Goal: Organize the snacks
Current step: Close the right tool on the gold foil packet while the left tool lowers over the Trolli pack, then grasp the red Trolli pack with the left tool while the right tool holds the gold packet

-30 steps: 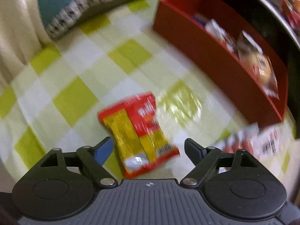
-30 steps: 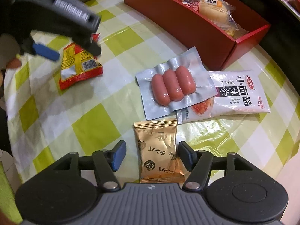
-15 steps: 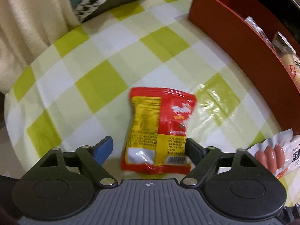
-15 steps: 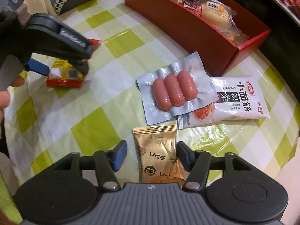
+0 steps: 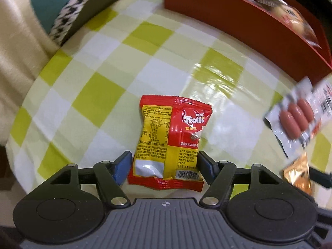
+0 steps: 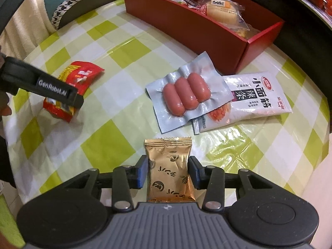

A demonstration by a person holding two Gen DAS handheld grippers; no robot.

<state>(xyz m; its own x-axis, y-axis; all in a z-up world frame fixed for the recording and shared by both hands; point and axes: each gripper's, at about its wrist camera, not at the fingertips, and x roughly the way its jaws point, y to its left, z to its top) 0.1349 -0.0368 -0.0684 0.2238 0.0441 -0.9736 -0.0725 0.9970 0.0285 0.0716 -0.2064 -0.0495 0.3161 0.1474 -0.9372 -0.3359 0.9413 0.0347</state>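
Note:
A red and yellow Trolli packet (image 5: 172, 141) lies flat on the checked tablecloth (image 5: 99, 95). My left gripper (image 5: 165, 157) points down over it with its near end between the blue pads; the jaws are closing and the pads stand at the packet's edges without squeezing it. In the right wrist view one left finger (image 6: 51, 88) crosses that packet (image 6: 81, 74). My right gripper (image 6: 168, 166) is closing, its pads pressed on both sides of a gold foil packet (image 6: 169, 172). The red box (image 6: 186, 27) at the back holds several wrapped snacks.
A vacuum pack of three sausages (image 6: 186, 95) overlaps a white spicy-strip pouch (image 6: 255, 95) in front of the box's near corner. A teal cushion with houndstooth trim (image 5: 51, 6) and cream cloth (image 5: 16, 51) lie beyond the round table's left edge.
The left gripper rolled and sank until the red packet lined up between its narrowing jaws. The right jaws closed onto the gold packet, which has not moved.

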